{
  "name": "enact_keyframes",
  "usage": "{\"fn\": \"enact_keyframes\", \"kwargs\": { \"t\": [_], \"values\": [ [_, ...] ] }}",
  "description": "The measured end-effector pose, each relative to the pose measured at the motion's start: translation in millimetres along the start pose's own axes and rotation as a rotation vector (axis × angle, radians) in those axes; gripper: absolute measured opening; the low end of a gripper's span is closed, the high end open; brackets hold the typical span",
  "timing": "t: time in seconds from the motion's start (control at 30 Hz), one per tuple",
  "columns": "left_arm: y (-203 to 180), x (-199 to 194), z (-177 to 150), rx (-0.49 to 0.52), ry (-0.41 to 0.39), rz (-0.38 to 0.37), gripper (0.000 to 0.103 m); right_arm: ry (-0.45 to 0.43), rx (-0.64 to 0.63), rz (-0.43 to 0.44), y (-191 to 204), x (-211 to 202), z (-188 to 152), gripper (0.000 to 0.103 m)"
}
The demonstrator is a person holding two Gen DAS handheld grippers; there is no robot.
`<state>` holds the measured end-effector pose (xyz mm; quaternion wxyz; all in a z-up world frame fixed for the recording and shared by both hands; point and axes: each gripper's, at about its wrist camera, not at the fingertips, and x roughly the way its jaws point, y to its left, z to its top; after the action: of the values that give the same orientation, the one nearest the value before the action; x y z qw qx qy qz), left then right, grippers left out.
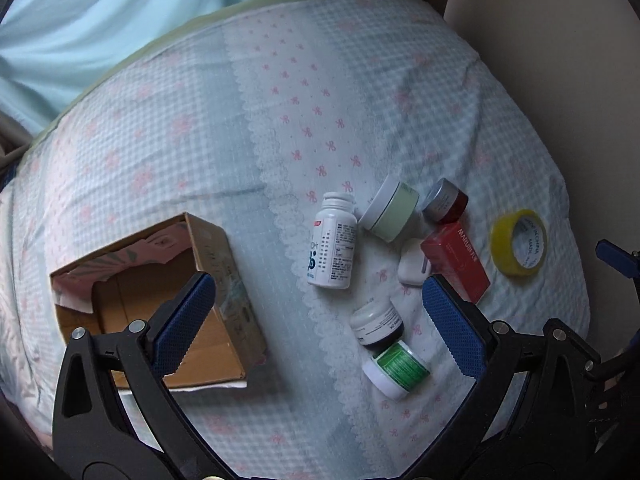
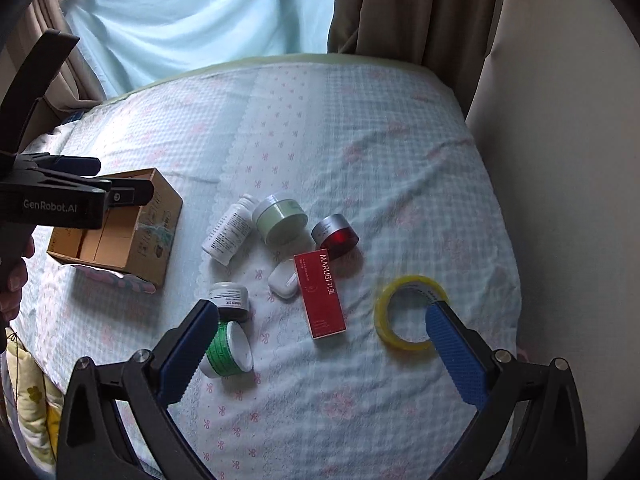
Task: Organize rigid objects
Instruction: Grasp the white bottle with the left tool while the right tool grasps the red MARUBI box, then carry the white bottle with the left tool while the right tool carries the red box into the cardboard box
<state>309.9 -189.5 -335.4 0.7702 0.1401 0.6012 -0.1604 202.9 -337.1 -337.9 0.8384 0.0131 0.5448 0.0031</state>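
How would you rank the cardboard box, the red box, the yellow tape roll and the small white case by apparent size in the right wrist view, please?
1. cardboard box, partly hidden by the left gripper
2. red box and yellow tape roll: too alike to rank
3. small white case, clearly smallest

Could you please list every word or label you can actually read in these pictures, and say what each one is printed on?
"MARUBI": red box.
"GenRobot.AI": left gripper, on its black body.
"MADE IN CHINA": inside the yellow tape roll.
White bottle, green-labelled jar, black-and-white jar: print too small or blurred.
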Motion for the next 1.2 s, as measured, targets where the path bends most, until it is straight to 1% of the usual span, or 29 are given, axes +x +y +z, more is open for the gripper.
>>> {"fn": "enact_keyframes", "kwargs": {
  "t": [0.07,0.1,0.2,0.23,0.3,0.33,0.4,0.43,0.47,0.5,0.57,0.6,0.63,0.67,0.7,0.73,0.83,1.03,1.2],
  "values": [
    [-3,36,10,0.037,0.057,0.007,0.100,0.045,0.008,0.021,-8,33,6,0.103],
    [-6,54,14,0.057,0.087,0.016,0.096,0.065,0.009,0.032,-11,48,8,0.103],
    [-12,99,21,0.106,0.171,0.034,0.095,0.128,-0.011,0.060,-13,87,12,0.101],
    [-14,110,22,0.123,0.190,0.040,0.094,0.152,-0.022,0.069,-13,99,12,0.096],
    [-16,130,24,0.154,0.226,0.043,0.085,0.199,-0.030,0.092,-13,120,10,0.091],
    [-16,137,25,0.166,0.242,0.041,0.085,0.220,-0.032,0.107,-14,129,9,0.088],
    [-18,151,27,0.181,0.265,0.030,0.085,0.251,-0.046,0.121,-12,145,6,0.087],
    [-19,158,27,0.186,0.280,0.024,0.085,0.268,-0.059,0.124,-10,151,4,0.084],
    [-20,164,27,0.194,0.293,0.020,0.083,0.286,-0.070,0.130,-9,157,3,0.077],
    [-21,170,26,0.203,0.305,0.018,0.078,0.304,-0.078,0.137,-7,163,1,0.073],
    [-23,180,24,0.219,0.324,0.019,0.071,0.322,-0.082,0.146,-5,170,-3,0.064],
    [-23,185,23,0.217,0.330,0.011,0.066,0.328,-0.084,0.150,-4,173,-5,0.061],
    [-22,188,23,0.209,0.335,-0.001,0.064,0.334,-0.088,0.148,-2,175,-7,0.056],
    [-22,191,22,0.196,0.344,-0.023,0.057,0.342,-0.095,0.141,-1,178,-10,0.049],
    [-20,196,19,0.180,0.351,-0.055,0.047,0.343,-0.106,0.124,1,179,-11,0.045],
    [-20,198,18,0.170,0.358,-0.067,0.047,0.337,-0.116,0.113,2,178,-12,0.040],
    [-21,203,16,0.166,0.360,-0.059,0.047,0.326,-0.099,0.113,0,176,-15,0.040],
    [-9,204,17,0.125,0.335,-0.078,0.047,0.319,-0.100,0.104,5,177,-20,0.040],
    [4,191,10,0.084,0.312,-0.091,0.047,0.313,-0.095,0.098,8,170,-20,0.039]
  ]
}}
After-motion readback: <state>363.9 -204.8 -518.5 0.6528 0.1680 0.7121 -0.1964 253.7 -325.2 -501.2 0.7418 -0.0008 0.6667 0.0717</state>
